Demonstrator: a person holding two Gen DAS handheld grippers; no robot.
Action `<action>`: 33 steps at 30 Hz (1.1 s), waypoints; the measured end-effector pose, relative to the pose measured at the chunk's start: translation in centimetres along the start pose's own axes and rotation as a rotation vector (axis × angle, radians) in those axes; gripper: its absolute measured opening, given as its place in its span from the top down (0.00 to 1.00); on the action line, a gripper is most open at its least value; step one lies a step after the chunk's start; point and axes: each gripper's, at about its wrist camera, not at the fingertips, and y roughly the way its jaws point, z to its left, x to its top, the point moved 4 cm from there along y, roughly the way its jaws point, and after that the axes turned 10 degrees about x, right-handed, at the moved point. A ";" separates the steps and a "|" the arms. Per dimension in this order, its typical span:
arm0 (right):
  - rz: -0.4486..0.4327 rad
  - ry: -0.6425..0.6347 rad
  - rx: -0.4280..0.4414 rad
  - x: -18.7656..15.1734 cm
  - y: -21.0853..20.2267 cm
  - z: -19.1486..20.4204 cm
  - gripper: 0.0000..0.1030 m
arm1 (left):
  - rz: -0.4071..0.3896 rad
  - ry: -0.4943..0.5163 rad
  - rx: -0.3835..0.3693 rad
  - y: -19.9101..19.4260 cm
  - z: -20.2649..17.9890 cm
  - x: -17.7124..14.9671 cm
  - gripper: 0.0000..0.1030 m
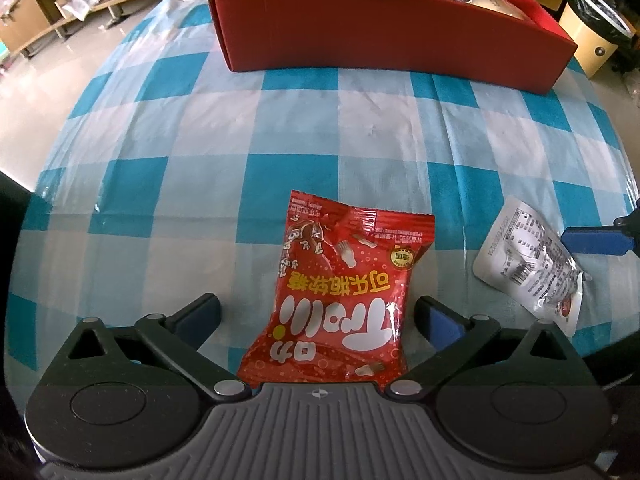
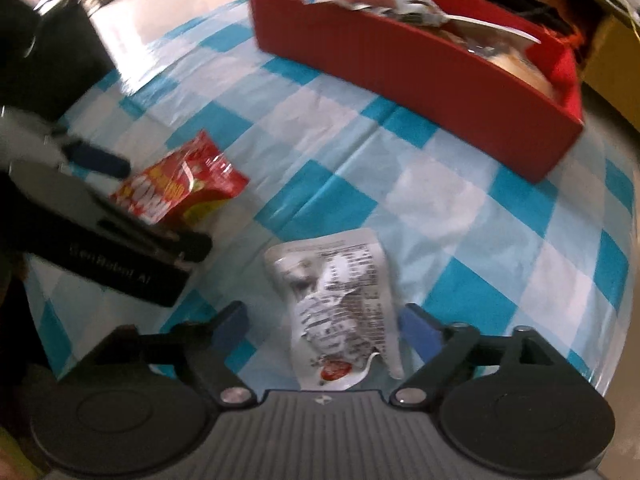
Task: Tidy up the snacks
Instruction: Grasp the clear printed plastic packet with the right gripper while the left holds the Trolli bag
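A red Trolli candy bag (image 1: 342,292) lies flat on the checked tablecloth between the wide-open fingers of my left gripper (image 1: 318,314). It also shows in the right wrist view (image 2: 180,182), partly behind the left gripper. A white printed snack pouch (image 2: 340,304) lies between the wide-open fingers of my right gripper (image 2: 322,328). The pouch also shows in the left wrist view (image 1: 532,264). Neither gripper holds anything. A red box (image 1: 384,28) with several snack packets in it stands at the far side of the table; it also shows in the right wrist view (image 2: 420,76).
The blue-and-white checked tablecloth (image 1: 200,120) covers the table. The table's left edge drops to a shiny floor (image 1: 36,92) with wooden shelves (image 1: 48,4) behind. A beige bin (image 1: 592,36) stands past the box at the right.
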 end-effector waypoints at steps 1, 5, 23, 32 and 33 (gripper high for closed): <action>0.006 -0.016 -0.001 -0.1 0.2 0.2 0.07 | -0.007 0.008 -0.001 0.0 0.0 0.0 0.00; 0.022 -0.021 -0.014 -0.1 0.8 0.7 0.00 | -0.022 0.009 -0.002 -0.1 0.2 -0.4 0.00; -0.048 0.051 -0.015 -1.0 -1.7 -1.3 0.52 | -0.012 -0.015 -0.009 -1.4 -0.1 -0.6 0.14; -0.076 0.102 -0.009 -1.3 -2.8 -2.2 0.55 | -0.016 -0.025 -0.026 -2.3 -0.3 0.1 0.38; -0.090 0.112 -0.008 -1.2 -3.2 -2.4 0.55 | -0.014 -0.029 -0.029 -2.3 -0.2 0.2 0.38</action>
